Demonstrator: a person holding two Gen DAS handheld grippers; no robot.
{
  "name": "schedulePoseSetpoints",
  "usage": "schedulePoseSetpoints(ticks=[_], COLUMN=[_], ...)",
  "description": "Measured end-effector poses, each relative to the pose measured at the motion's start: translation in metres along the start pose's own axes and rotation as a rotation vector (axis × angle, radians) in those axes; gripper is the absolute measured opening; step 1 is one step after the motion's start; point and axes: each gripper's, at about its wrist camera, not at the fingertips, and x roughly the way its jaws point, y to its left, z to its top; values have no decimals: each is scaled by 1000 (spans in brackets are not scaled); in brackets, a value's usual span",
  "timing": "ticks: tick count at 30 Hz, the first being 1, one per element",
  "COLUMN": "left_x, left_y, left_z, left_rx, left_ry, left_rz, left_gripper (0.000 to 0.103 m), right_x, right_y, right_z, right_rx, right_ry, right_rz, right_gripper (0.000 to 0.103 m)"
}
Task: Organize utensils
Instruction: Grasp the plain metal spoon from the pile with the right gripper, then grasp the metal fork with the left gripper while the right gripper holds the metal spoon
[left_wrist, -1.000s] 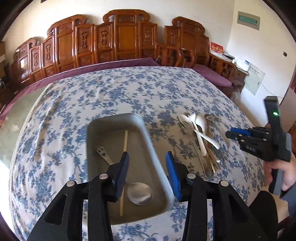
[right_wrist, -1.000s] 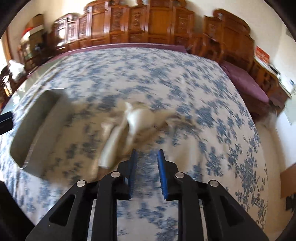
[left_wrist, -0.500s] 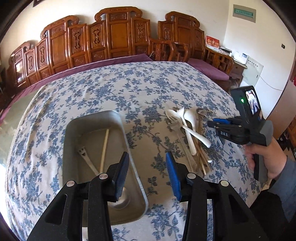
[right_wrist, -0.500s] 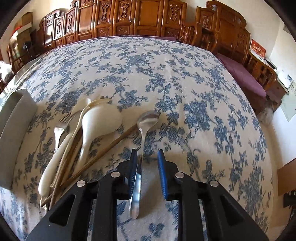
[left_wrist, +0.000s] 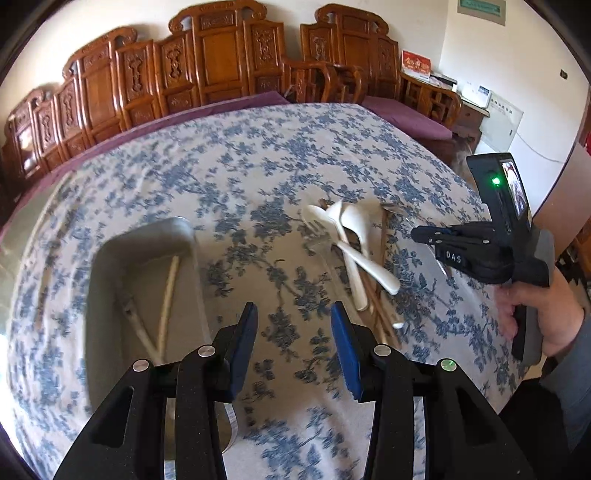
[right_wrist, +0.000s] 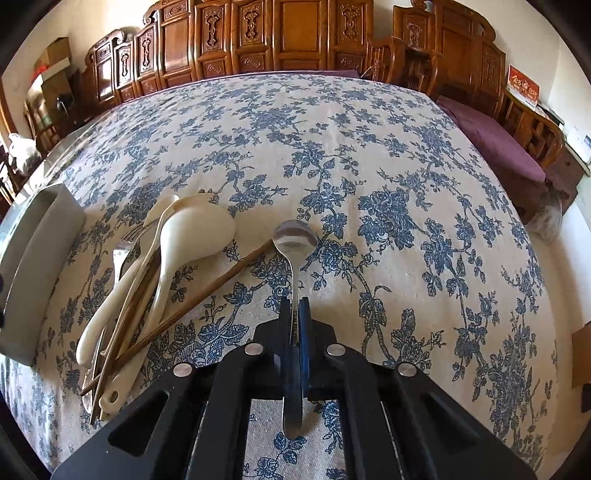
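Observation:
My right gripper (right_wrist: 294, 308) is shut on the handle of a steel spoon (right_wrist: 294, 240), whose bowl points away over the tablecloth. It also shows in the left wrist view (left_wrist: 424, 234) at the right. A pile of white plastic spoons (right_wrist: 192, 236), a fork (right_wrist: 123, 251) and brown chopsticks (right_wrist: 207, 291) lies to its left, and shows in the left wrist view (left_wrist: 354, 254). My left gripper (left_wrist: 293, 332) is open and empty above the cloth, beside the grey metal tray (left_wrist: 107, 258), which holds a chopstick (left_wrist: 168, 291) and another utensil.
The table has a blue floral cloth (right_wrist: 332, 147). Carved wooden chairs (left_wrist: 221, 66) ring its far side. The tray's end (right_wrist: 33, 266) stands at the left edge of the right wrist view. The table edge drops off at the right (right_wrist: 554, 258).
My right gripper has closed on the steel spoon's handle. My left gripper has moved right, off the tray and over the cloth.

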Motion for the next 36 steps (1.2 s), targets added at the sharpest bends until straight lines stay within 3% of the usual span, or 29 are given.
schedulePoseSetpoints(ticks=[12,19,22,27,36], left_x=[56,78,87,98,98], left_y=[-11,-20,-22,-20,-19], left_z=[18,22,24,26,28], left_rx=[-20,-30,-48,-84,-50], left_ry=[89,124,147,175,177], left_rz=[-27,-41,-60,-73,-13], left_gripper=[39,27,17,16,10], right_x=[-19,-24,-23,-23,-24], right_y=[-17,-26,-26,-23,-22], right_z=[9,9,8,7,7], right_rx=[69,93,96,89,88], right_ry=[-104,-126,-124,-125,-126], right_rz=[34,63,67,76,82], right_gripper=[5,5,5,5,5])
